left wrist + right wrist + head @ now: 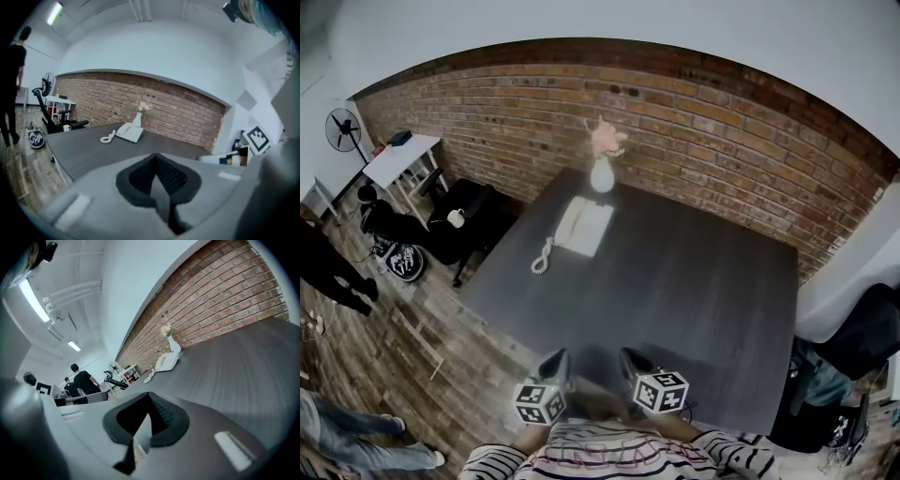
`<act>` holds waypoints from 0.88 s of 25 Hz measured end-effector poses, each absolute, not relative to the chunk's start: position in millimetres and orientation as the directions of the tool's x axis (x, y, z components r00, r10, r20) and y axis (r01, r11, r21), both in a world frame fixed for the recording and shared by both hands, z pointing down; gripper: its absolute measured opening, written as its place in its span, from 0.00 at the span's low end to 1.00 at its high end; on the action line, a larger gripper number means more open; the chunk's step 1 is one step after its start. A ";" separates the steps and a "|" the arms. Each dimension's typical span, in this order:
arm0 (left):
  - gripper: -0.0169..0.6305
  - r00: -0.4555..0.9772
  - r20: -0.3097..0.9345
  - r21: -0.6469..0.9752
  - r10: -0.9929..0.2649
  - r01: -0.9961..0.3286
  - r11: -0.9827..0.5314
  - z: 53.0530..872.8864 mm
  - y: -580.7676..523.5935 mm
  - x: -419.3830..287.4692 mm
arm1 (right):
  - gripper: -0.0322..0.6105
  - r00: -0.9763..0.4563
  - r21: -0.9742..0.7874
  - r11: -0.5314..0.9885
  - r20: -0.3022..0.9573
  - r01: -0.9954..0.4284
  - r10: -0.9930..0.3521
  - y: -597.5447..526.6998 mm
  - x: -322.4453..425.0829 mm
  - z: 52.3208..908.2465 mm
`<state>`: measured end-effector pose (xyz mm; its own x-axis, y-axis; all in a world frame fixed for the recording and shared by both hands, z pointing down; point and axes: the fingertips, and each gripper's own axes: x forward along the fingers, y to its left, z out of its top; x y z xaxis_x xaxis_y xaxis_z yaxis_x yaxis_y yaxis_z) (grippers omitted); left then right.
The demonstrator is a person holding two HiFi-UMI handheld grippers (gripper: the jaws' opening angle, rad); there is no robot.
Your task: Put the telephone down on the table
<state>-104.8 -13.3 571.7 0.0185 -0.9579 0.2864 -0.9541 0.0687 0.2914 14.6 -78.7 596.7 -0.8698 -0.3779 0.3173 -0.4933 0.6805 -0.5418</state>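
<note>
A white telephone lies flat at the far side of the dark table, its coiled cord trailing toward the left edge. It also shows in the left gripper view as the telephone and in the right gripper view as the telephone, far ahead of both grippers. My left gripper and right gripper hover side by side over the table's near edge. Both are shut with nothing between the jaws, as the left gripper and right gripper show in their own views.
A white vase with pale flowers stands just behind the telephone, against the brick wall. Left of the table are a black chair, a white desk and a fan. People stand off to the left.
</note>
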 end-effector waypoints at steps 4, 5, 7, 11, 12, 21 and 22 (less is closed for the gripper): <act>0.03 0.023 0.272 0.288 -0.962 -0.956 0.058 568.2 -13.6 -101.6 | 0.05 -0.867 -0.532 0.685 0.299 -0.499 -0.399 -79.4 19.1 591.3; 0.03 0.023 0.268 0.283 -0.963 -0.957 0.056 566.8 -13.8 -100.9 | 0.05 -0.865 -0.530 0.684 0.295 -0.502 -0.406 -80.2 20.5 589.9; 0.03 0.022 0.264 0.278 -0.964 -0.959 0.055 564.8 -12.7 -100.2 | 0.05 -0.861 -0.530 0.679 0.287 -0.508 -0.420 -81.1 23.2 588.1; 0.03 0.019 0.263 0.270 -0.965 -0.961 0.054 564.1 -10.3 -99.1 | 0.05 -0.855 -0.532 0.671 0.277 -0.517 -0.438 -83.4 27.5 586.3; 0.03 0.018 0.261 0.270 -0.965 -0.961 0.055 564.3 -10.5 -98.6 | 0.05 -0.854 -0.532 0.670 0.275 -0.517 -0.441 -84.2 28.3 585.9; 0.03 0.029 0.265 0.277 -0.964 -0.960 0.047 569.3 -7.9 -95.9 | 0.05 -0.856 -0.534 0.673 0.256 -0.512 -0.449 -82.0 23.5 582.3; 0.03 0.031 0.266 0.279 -0.963 -0.959 0.046 570.8 -7.0 -95.5 | 0.05 -0.856 -0.533 0.673 0.256 -0.513 -0.450 -81.2 23.2 582.7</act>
